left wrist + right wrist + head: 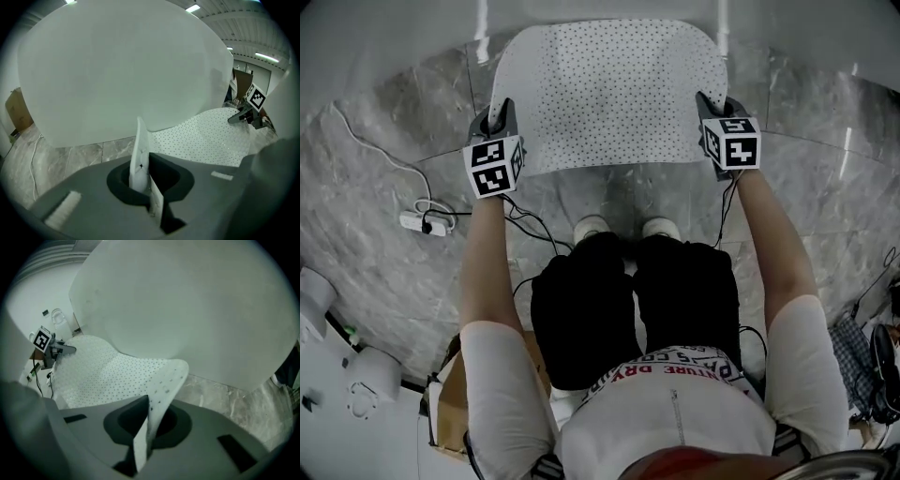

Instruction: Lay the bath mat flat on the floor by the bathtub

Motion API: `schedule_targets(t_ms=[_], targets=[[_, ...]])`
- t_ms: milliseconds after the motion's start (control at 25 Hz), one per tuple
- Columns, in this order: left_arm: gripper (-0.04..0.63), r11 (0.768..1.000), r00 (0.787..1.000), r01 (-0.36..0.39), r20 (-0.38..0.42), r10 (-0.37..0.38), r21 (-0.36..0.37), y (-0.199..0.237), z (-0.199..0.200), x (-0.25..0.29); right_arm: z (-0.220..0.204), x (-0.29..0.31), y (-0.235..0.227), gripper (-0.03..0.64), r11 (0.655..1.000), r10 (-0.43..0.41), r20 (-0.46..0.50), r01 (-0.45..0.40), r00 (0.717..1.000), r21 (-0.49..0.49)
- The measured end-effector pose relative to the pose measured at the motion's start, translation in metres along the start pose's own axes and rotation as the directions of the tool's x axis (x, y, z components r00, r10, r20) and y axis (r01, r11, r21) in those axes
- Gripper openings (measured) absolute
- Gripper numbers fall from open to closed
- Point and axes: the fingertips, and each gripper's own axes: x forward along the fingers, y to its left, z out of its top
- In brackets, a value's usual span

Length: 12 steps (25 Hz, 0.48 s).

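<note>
A white bath mat (609, 94) dotted with small holes is spread out between my two grippers, above the grey marble floor (384, 150) in front of the white bathtub (581, 17). My left gripper (500, 114) is shut on the mat's near left corner, and in the left gripper view that corner stands pinched between the jaws (143, 173). My right gripper (705, 101) is shut on the near right corner, which curls up out of the jaws (143, 437). Whether the mat's far edge touches the floor I cannot tell.
The bathtub's wall (117, 70) fills both gripper views. A white power strip (424, 223) with its cable lies on the floor at the left. The person's shoes (623, 227) stand just behind the mat. A cardboard box (450, 403) and a white fixture (328, 375) sit at lower left.
</note>
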Motion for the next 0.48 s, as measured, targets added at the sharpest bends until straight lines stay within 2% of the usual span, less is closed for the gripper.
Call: schedule_targets(t_ms=[200,360,480], targets=[[0.02,1.0,1.0,-0.018,-0.02,0.018,0.003,0.027,-0.03,0.033,-0.036,0.036,-0.043,0.019,0.993,-0.088,-0.045,0.091,0.995,0.07],[0.02,0.997,0.997,-0.064,-0.034,0.063,-0.05,0.048,-0.054,0.05,-0.058,0.053,-0.066,0.02,0.981,-0.159,-0.07,0.166,0.985,0.1],[0.021,0.992,0.996,-0.069,-0.062,0.062,-0.107,0.055,-0.068,0.057,-0.064,0.062,-0.072,0.02,0.978,-0.19,-0.082,0.196,0.978,0.072]])
